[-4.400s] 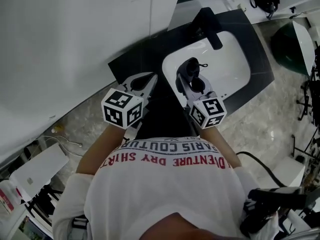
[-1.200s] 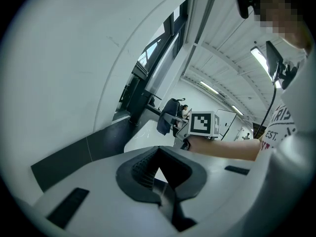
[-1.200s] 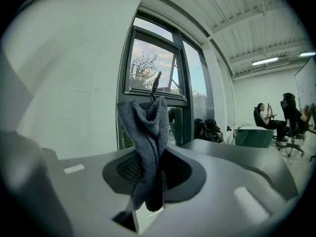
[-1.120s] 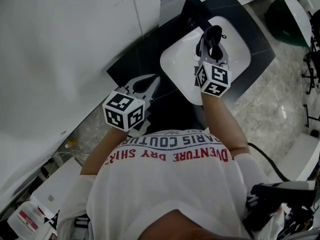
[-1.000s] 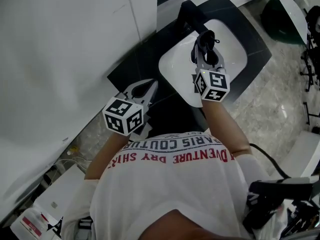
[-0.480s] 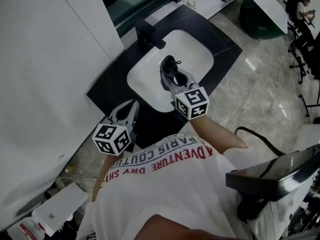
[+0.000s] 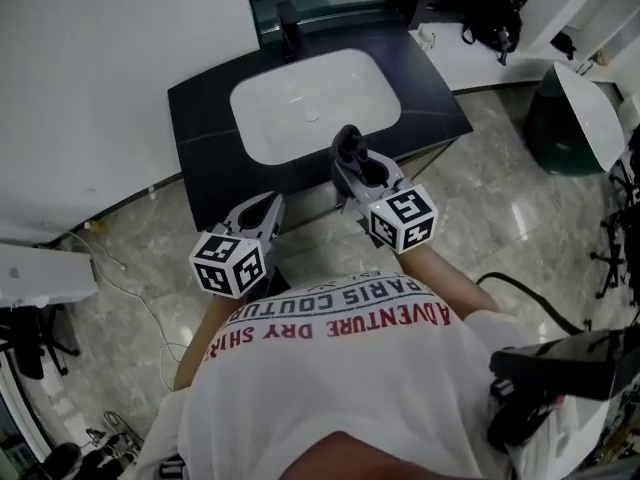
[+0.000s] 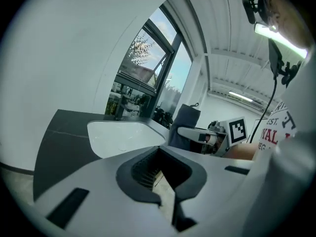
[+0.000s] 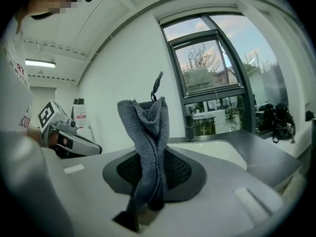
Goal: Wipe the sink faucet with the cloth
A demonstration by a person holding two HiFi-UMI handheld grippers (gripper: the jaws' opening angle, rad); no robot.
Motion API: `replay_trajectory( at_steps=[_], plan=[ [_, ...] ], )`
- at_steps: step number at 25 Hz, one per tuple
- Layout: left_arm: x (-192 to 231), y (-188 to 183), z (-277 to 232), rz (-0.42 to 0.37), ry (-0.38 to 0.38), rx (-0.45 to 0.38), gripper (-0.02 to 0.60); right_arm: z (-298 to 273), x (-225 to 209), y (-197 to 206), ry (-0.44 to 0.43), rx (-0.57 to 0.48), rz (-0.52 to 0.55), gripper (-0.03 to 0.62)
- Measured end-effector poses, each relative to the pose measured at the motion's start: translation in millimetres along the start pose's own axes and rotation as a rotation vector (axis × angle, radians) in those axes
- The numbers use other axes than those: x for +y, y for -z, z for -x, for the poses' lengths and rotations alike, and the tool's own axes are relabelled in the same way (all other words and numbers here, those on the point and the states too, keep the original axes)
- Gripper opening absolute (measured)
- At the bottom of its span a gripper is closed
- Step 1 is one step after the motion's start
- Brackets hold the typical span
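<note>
The white sink (image 7: 315,103) is set in a black counter (image 7: 205,158), with the dark faucet (image 7: 288,28) standing at its back edge. My right gripper (image 7: 348,153) hovers over the counter's front edge, shut on a grey cloth (image 7: 347,141). In the right gripper view the cloth (image 9: 145,132) stands up between the jaws and the faucet (image 9: 190,127) is far ahead. My left gripper (image 7: 265,208) is shut and empty, in front of the counter, left of the right one. In the left gripper view the sink (image 8: 123,137) lies ahead.
A white wall (image 7: 100,68) runs along the left and a window sits behind the faucet. A dark bin with a white lid (image 7: 575,108) stands at the right, a black bag (image 7: 490,13) lies on a white ledge, and a cable (image 7: 110,268) trails over the marble floor.
The person has backed away from the sink. My right gripper, still holding the cloth, has drawn back from over the basin to the counter's front edge. The left one now sits before the counter.
</note>
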State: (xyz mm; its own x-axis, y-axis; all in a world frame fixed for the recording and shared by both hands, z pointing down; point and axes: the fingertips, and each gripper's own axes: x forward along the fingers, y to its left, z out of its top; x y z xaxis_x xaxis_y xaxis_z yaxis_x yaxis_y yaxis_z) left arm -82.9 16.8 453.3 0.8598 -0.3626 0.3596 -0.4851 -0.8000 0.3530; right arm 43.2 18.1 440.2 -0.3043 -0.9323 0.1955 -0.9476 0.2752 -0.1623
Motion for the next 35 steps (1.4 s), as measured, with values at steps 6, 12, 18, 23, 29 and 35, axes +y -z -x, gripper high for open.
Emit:
replay_trajectory(
  at_steps=[6, 12, 18, 23, 29, 35],
  plan=[
    [-99.0, 6.4, 65.8, -0.032, -0.060, -0.037, 0.001, 104.9, 68.4, -9.3, -0.221, 0.044, 0.003, 0.081],
    [-168.1, 54.5, 112.7, -0.028, -0.066, -0.062, 0.002, 190.7, 143.1, 14.9, -0.383, 0.077, 0.044, 0.081],
    [-267.2, 144.6, 198.7, -0.022, -0.055, -0.103, 0.001, 321.2, 225.6, 76.0, -0.411, 0.148, 0.051, 0.081],
    [-335.8, 225.5, 286.3, 0.034, -0.056, -0.097, 0.001, 426.1, 298.3, 122.8, -0.437, 0.206, -0.054, 0.083],
    [-402.8, 231.8, 360.0, -0.012, -0.040, -0.147, 0.002, 493.8, 359.4, 100.9, -0.428, 0.169, 0.033, 0.081],
    [-465.8, 221.6, 384.9, -0.099, -0.026, -0.148, 0.002, 547.8, 373.4, 67.2, -0.461, 0.127, 0.061, 0.081]
  ],
)
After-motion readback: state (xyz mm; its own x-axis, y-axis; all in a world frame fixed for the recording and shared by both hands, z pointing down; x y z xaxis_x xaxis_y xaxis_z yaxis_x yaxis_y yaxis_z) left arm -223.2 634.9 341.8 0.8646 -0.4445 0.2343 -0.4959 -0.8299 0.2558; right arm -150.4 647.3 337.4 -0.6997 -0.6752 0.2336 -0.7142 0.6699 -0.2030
